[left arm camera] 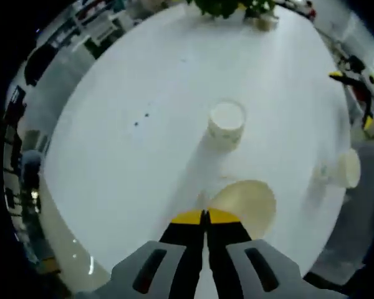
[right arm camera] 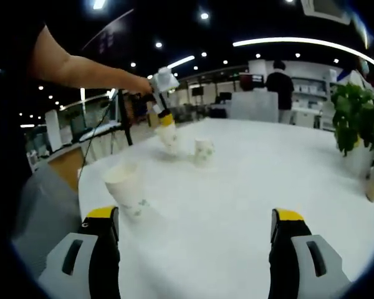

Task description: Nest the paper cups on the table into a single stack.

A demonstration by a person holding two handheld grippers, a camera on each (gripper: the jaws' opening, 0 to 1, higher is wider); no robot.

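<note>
Left gripper [left arm camera: 204, 218] jaws pinched together; right gripper [right arm camera: 196, 227] jaws spread wide.

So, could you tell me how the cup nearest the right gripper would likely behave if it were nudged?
The cup is thin paper, looks empty and stands upright on the smooth table, so it would probably slide or tip at a light push. Its walls would likely dent if the right gripper, now open, squeezed hard.

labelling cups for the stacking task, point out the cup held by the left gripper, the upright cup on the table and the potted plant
white paper cup in the left gripper [left arm camera: 246, 202], left gripper view, inner wall
upright white paper cup [left arm camera: 226, 123], left gripper view, its rim opening
green potted plant [right arm camera: 355, 121], right gripper view, its leaves
</note>
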